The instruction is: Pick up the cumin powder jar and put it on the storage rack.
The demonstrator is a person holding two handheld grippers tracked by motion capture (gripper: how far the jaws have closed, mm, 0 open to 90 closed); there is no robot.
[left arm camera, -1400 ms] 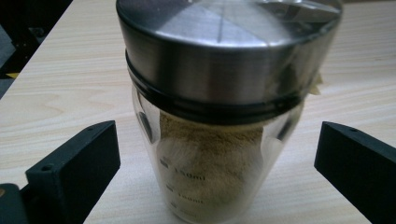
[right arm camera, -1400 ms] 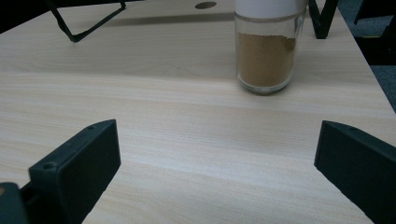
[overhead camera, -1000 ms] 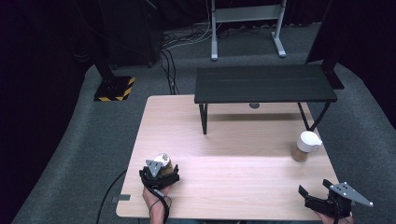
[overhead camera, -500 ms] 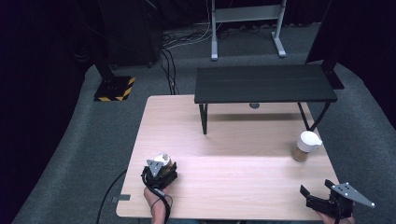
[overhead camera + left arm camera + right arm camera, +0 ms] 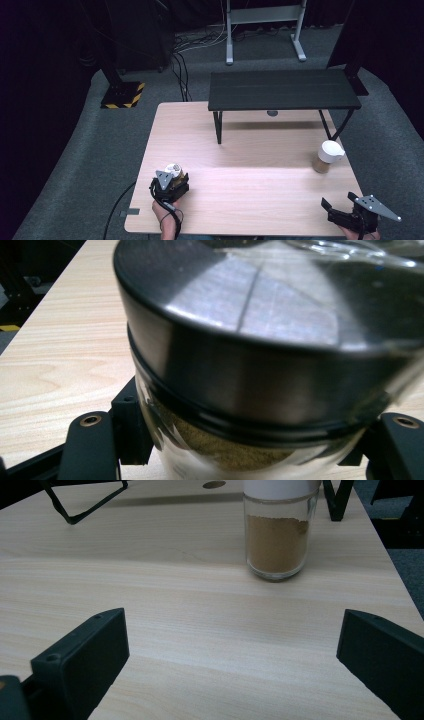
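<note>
Two jars sit apart: my left tool [image 5: 169, 186] clamps a dark-lidded spice jar [image 5: 250, 365] near the table's [image 5: 250, 200] front left corner; my right tool [image 5: 350, 217], jaws wide and empty, faces the white-capped jar [image 5: 327, 156] by the right edge. I should approach squarely, gripping glass below the cap.

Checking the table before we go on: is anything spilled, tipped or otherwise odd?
Nothing stands out. The white-lidded jar stands upright on the table, powder inside, no spill around it. The left gripper holds the other jar between its fingers; the right gripper is open and empty.
</note>
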